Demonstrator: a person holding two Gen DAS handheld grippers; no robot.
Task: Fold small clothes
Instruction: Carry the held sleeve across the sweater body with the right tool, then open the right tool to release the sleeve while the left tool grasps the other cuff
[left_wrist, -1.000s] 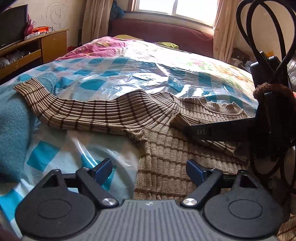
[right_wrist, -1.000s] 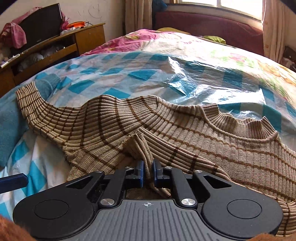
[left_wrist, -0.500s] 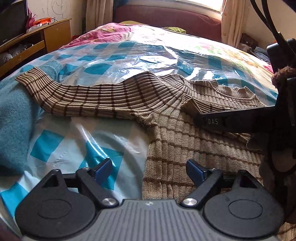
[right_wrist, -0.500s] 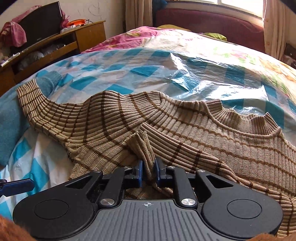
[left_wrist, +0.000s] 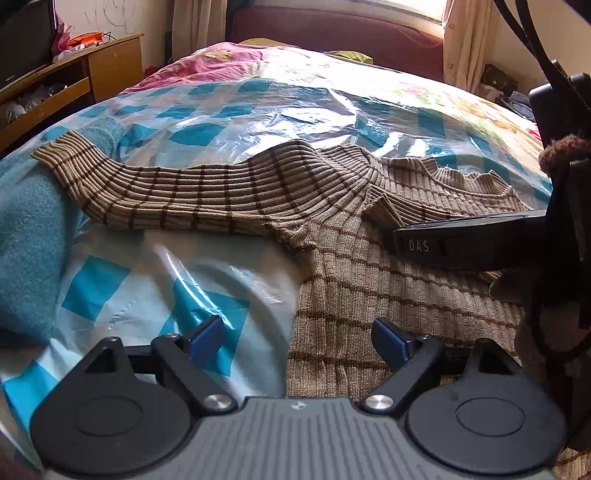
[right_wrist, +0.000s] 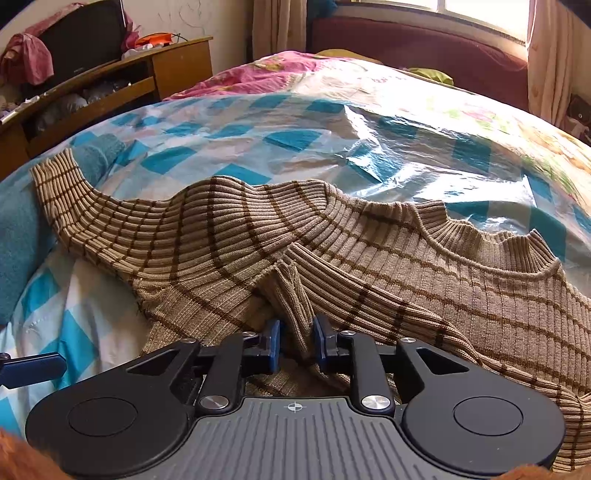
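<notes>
Right gripper (right_wrist: 295, 341) has let go a bit since a second ago, back then the pads were pinched tight on the cuff (right_wrist: 291, 295) of the folded-over sleeve, now the jaws are opening and the cuff just sits between them, looks barely touched. Left gripper (left_wrist: 295, 338) has drifted only a little, jaws wide, nothing in them, hanging over the sweater's (left_wrist: 388, 266) left edge where knit meets the plastic sheet (left_wrist: 229, 122)

Sweater's lying flat on the bed, neck away from both tools. One sleeve is already folded in across the chest. The other sleeve (left_wrist: 155, 188) runs out long to the left, its far end resting on a teal blanket (left_wrist: 26, 229)

So I'd guess that sleeve is next, and it's the left gripper's job: it lies up and left of those jaws, long axis roughly sideways, and the right one is well off to the other side
</notes>
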